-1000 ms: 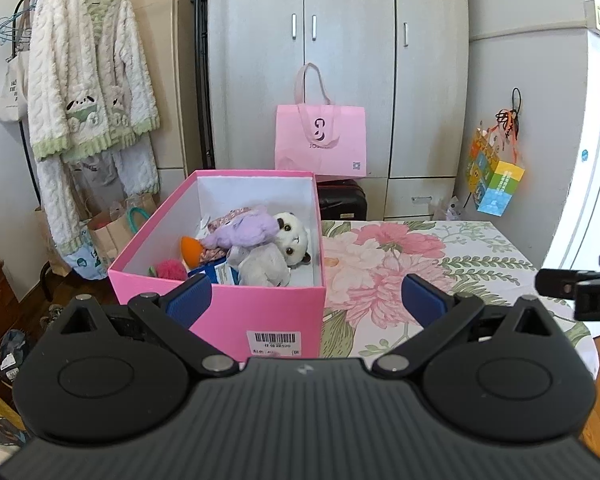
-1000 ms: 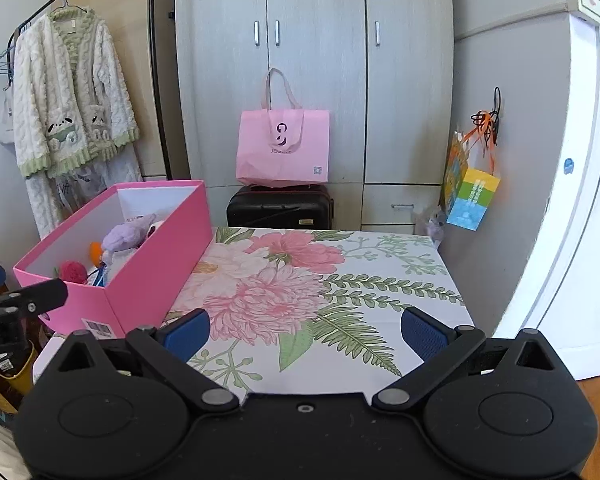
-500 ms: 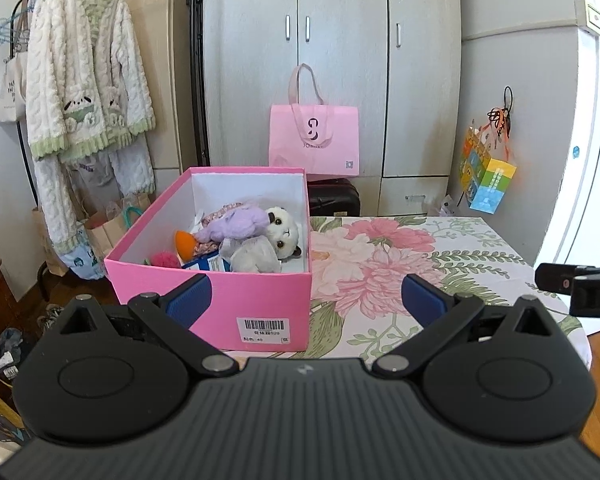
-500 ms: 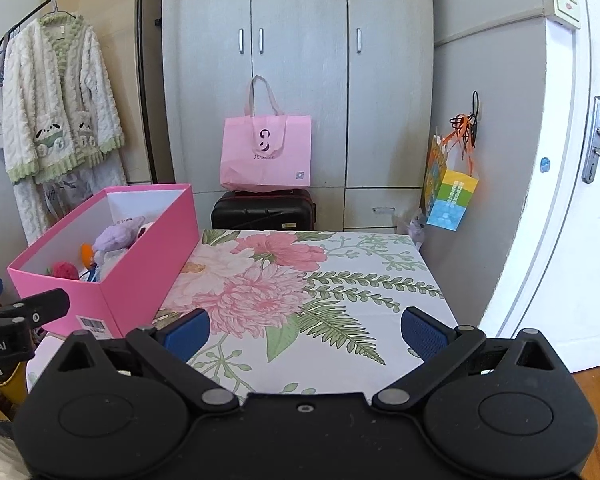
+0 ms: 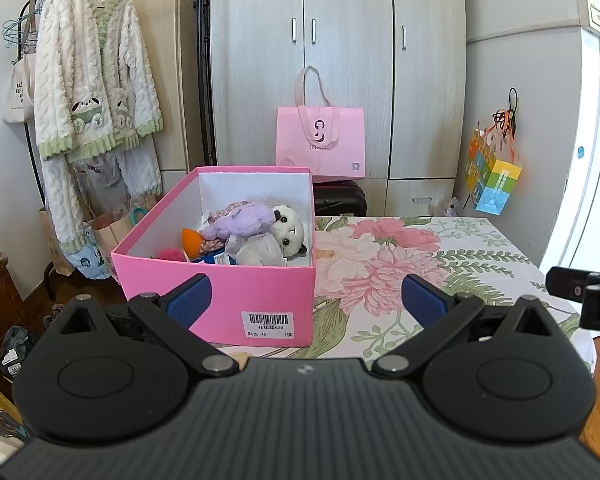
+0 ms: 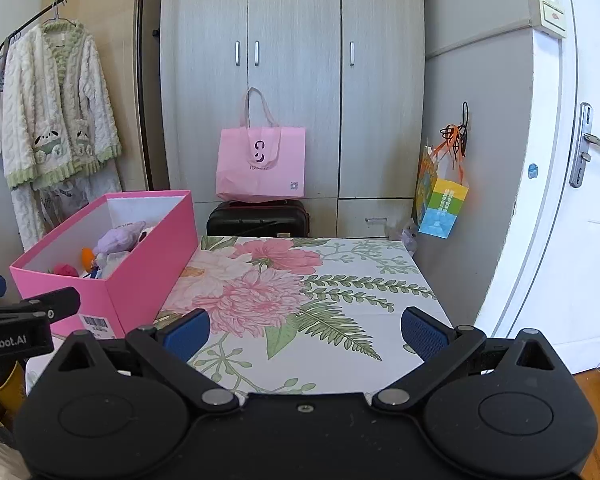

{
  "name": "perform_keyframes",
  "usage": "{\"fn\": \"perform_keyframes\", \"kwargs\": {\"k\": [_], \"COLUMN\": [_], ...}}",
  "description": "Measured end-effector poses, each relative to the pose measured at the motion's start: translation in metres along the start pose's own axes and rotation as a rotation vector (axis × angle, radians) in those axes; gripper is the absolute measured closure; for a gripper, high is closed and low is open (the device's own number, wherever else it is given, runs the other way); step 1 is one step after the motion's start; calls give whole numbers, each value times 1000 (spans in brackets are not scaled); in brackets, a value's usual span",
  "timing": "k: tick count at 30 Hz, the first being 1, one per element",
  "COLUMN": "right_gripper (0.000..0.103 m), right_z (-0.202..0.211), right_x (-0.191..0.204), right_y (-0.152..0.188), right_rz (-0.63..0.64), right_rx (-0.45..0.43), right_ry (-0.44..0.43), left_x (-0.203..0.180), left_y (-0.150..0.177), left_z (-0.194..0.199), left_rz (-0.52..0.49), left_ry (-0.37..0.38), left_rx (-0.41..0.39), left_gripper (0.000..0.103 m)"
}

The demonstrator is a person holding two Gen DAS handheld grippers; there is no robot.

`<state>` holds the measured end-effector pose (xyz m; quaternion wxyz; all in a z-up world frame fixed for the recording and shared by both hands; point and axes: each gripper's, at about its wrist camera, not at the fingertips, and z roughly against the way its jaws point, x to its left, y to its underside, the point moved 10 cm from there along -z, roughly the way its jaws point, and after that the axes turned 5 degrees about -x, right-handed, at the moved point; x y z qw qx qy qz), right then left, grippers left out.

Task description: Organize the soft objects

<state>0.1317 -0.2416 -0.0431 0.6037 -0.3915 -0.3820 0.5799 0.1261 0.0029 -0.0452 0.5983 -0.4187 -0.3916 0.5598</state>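
Both your grippers, left (image 5: pixel 304 294) and right (image 6: pixel 305 330), hang released and empty. Soft toys (image 5: pixel 256 234) sit in pink box (image 5: pixel 220 300); tablecloth (image 6: pixel 312 292) bare, so sorting looks finished.

Left gripper (image 5: pixel 306 298) and right gripper (image 6: pixel 305 330) both gape wide, empty.

Pink box (image 5: pixel 216 292); purple plush (image 5: pixel 240 226); floral pink-green tablecloth (image 6: pixel 300 292); blue fingertips (image 5: pixel 422 294).
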Motion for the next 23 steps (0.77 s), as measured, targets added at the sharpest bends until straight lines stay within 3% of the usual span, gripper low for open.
{"fn": "perform_keyframes", "kwargs": {"k": [23], "right_gripper": [0], "right_z": [-3], "right_x": [-6], "right_y": [2], "right_rz": [-5], "right_rx": [1], "right_ry": [14], "left_x": [2], "left_y": [-3], "left_z": [4], "left_rz": [-23], "left_ry": [-15], "left_rx": [-23], "left_gripper": [0]}}
